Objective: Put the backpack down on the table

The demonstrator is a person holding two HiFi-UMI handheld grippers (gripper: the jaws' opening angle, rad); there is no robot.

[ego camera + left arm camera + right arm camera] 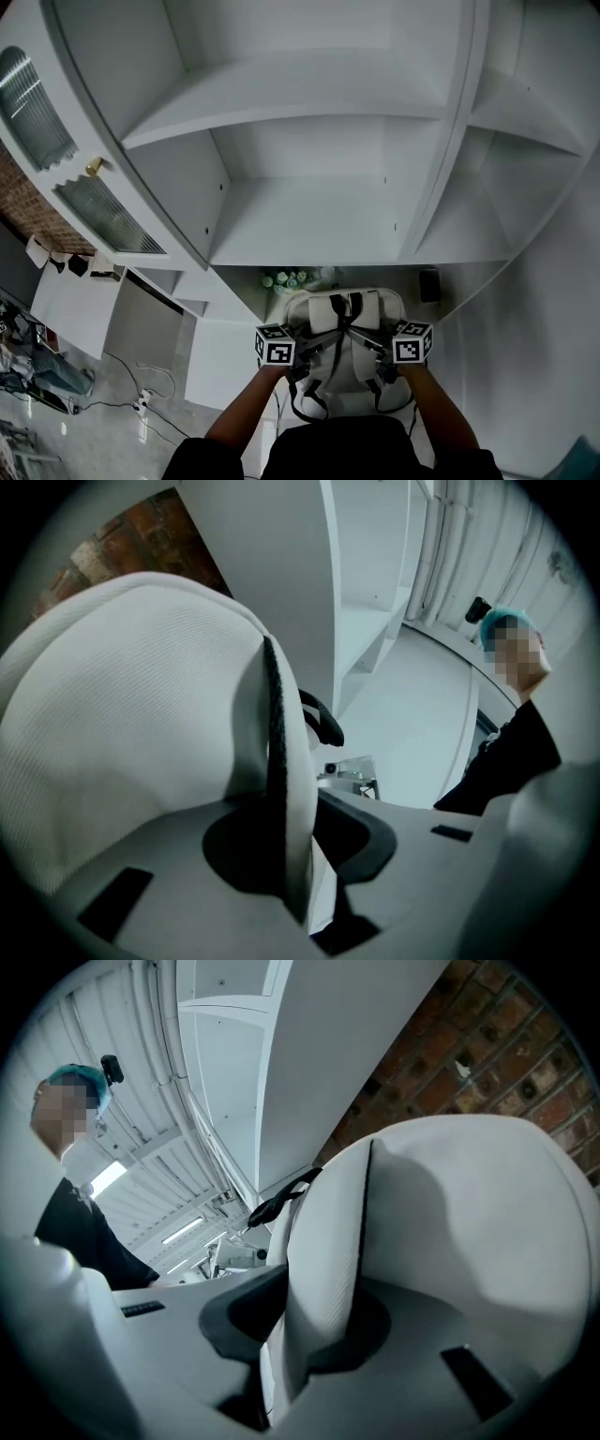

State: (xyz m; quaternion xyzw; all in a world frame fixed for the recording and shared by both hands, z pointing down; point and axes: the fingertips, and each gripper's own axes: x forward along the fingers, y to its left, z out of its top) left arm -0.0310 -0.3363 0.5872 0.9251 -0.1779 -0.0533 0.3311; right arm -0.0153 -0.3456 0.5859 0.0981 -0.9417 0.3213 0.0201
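The left claw [305, 841] stands narrow, its jaws closed on the left shoulder strap [279, 752], which runs edge-on through the gap. The right claw [309, 1330] is likewise narrow and holds the right shoulder strap [328, 1232]. Each hold is on thin webbing only, not on the body of the bag. The white backpack [342, 323] is upright between the two claws, straps toward the person, directly in front of the white shelf unit [309, 216]. Whether its base already bears fully on the white surface [220, 375] cannot be determined from these views. Judged hazards follow. If the base is not fully supported, letting go of the straps is likely to drop the bag or tip it toward the person, since a soft body offers little stiffness of its own. If one claw lets go before the other, the load passes to a single strap and the bag can swing or twist. Webbing may also slide through a light hold, lowering the bag unevenly. The loose strap tails [302, 401] hang below the bag and could snag on the edge of the surface. A cluster of small green-and-white items [286, 279] lies just behind the bag, and a small dark object [429, 284] sits near its right side. Pushing the bag too far back could knock either over.
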